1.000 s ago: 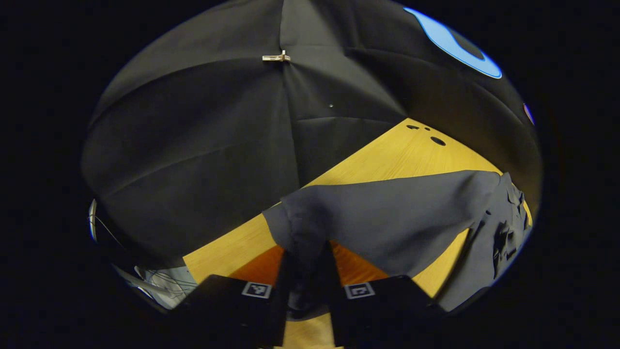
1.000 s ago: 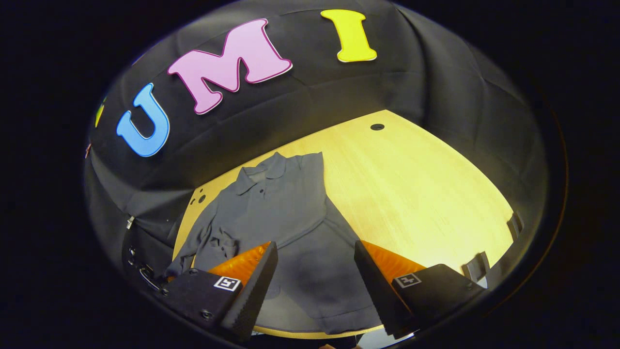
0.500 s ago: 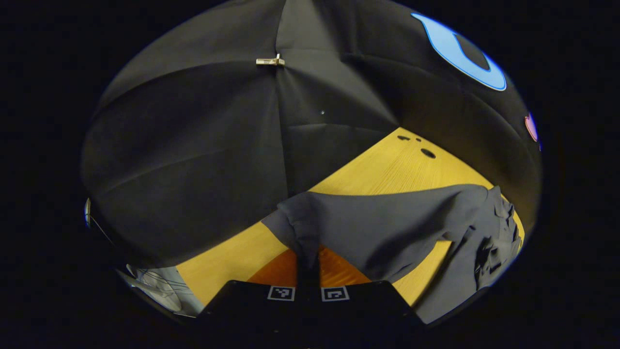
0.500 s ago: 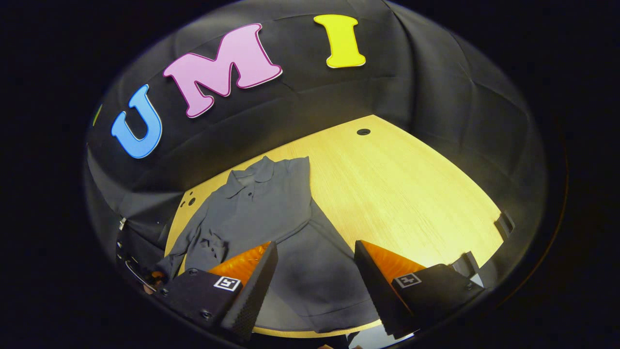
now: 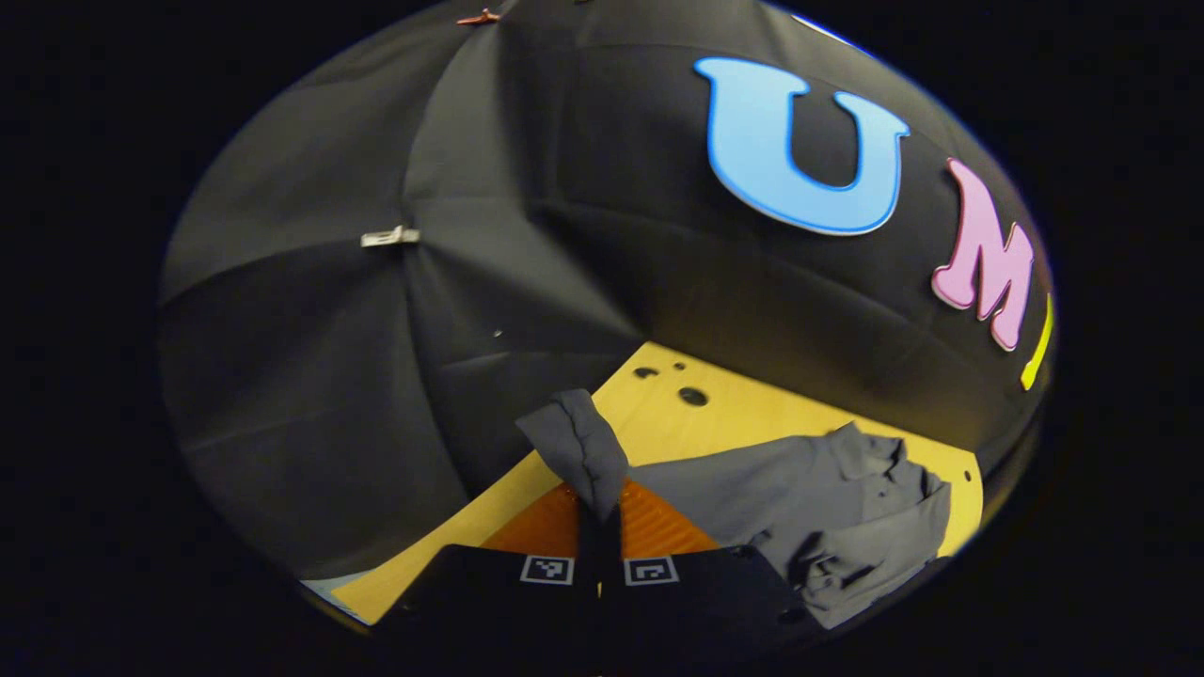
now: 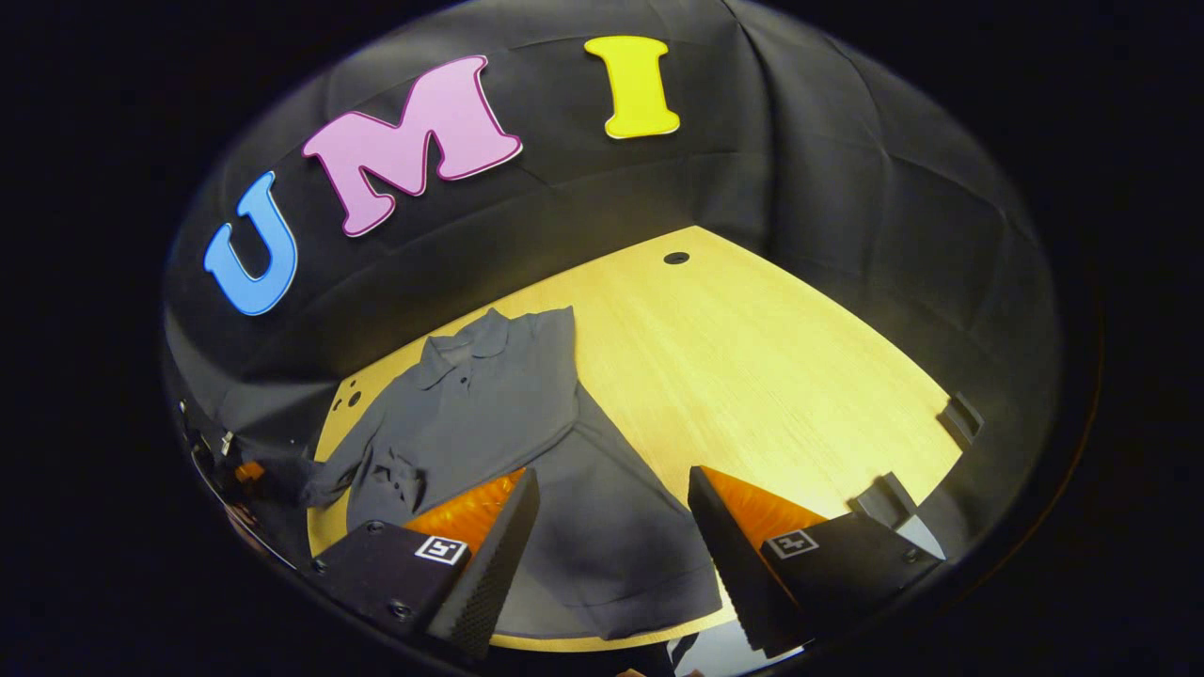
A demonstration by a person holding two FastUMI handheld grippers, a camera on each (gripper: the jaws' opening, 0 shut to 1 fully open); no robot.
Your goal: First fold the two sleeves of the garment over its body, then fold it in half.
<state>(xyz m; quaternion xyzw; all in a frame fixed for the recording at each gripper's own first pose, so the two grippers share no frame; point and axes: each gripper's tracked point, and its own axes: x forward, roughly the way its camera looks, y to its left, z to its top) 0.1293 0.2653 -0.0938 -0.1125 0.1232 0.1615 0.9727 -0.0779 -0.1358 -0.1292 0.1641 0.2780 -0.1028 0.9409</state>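
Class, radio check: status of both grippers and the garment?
Left gripper shut on grey sleeve cuff, lifted. Right gripper open above grey collared garment. Wooden table: nothing in the way.

We are in a recording booth, not a home. Black cloth (image 6: 847, 188) hangs as a wall round the far side of the scene, from nine to three o'clock in the right gripper view, its panels pinned together by a small clip (image 5: 390, 237) at ten o'clock in the left gripper view. At the centre stands a pale wooden table (image 6: 752, 367) with round holes (image 6: 675, 258) cut through it near twelve o'clock. Each gripper's fingers carry square printed markers (image 6: 441, 549), as tracking rigs do.
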